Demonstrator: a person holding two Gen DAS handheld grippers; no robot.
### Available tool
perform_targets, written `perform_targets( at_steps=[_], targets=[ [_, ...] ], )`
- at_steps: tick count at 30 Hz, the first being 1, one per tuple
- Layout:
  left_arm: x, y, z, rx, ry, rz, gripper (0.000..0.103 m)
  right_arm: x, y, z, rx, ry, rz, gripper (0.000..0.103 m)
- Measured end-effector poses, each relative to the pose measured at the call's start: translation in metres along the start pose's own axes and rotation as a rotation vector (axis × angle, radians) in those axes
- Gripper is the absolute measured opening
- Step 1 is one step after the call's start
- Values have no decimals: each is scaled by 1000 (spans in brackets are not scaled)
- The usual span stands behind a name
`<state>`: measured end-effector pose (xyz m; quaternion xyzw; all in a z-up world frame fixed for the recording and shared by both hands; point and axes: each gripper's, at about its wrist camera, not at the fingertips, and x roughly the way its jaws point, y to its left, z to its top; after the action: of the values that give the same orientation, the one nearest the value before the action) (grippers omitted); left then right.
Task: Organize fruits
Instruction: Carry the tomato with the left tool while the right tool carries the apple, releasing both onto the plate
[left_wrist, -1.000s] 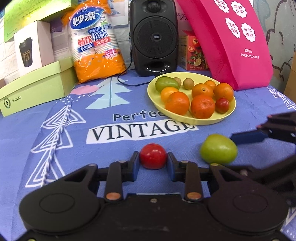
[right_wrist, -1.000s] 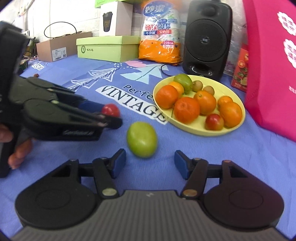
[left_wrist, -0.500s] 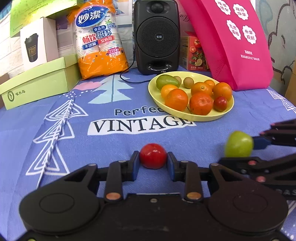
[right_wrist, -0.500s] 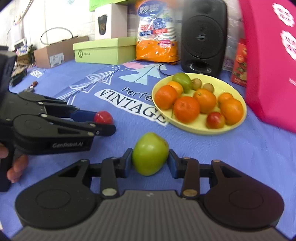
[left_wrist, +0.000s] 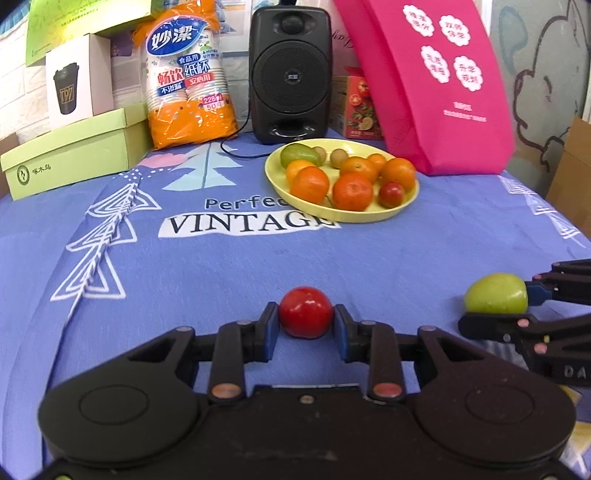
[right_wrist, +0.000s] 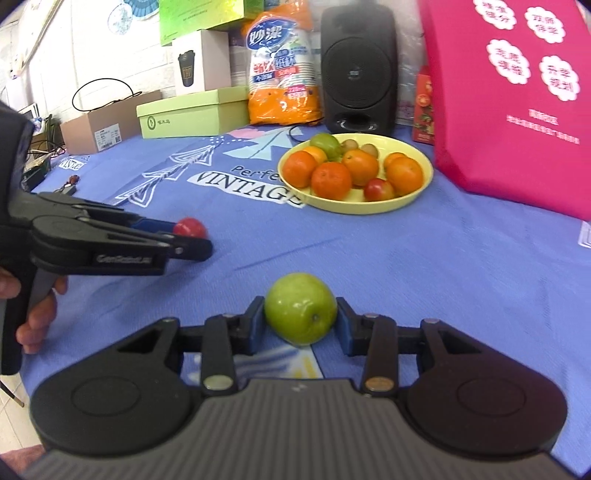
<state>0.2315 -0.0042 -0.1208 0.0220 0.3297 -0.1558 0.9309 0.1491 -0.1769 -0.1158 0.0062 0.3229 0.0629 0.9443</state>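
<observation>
My left gripper (left_wrist: 306, 325) is shut on a small red fruit (left_wrist: 306, 312), held above the blue cloth; it also shows in the right wrist view (right_wrist: 189, 227). My right gripper (right_wrist: 300, 321) is shut on a green apple (right_wrist: 301, 308), which also shows at the right in the left wrist view (left_wrist: 495, 293). A yellow plate (left_wrist: 369, 216) further back holds several oranges, a green fruit, two small brown fruits and a small red one; it also shows in the right wrist view (right_wrist: 354, 206).
A black speaker (left_wrist: 290, 70), an orange pack of paper cups (left_wrist: 188, 74), a green box (left_wrist: 74, 151) and a pink bag (left_wrist: 428, 85) stand along the back. A blue printed cloth (left_wrist: 221, 266) covers the table. A cardboard box (right_wrist: 107, 125) stands far left.
My right gripper closed on the green apple and lifted it up and back. My left gripper kept the red fruit and drew back from the plate.
</observation>
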Motion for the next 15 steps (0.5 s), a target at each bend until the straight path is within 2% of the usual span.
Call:
perform_targets(
  at_steps=[5,9,15],
  targets=[
    [-16,-1,-7,6,-15,-14,30,-8,-4,-6,7,-1,1,38],
    [-7,1,-9,0,11,-5,30,-6,-6,-8,18,-3,6,38],
    [5,-5,-4,29,4,19,31,-3,-4,-7,15,-9,-3,39]
  ],
)
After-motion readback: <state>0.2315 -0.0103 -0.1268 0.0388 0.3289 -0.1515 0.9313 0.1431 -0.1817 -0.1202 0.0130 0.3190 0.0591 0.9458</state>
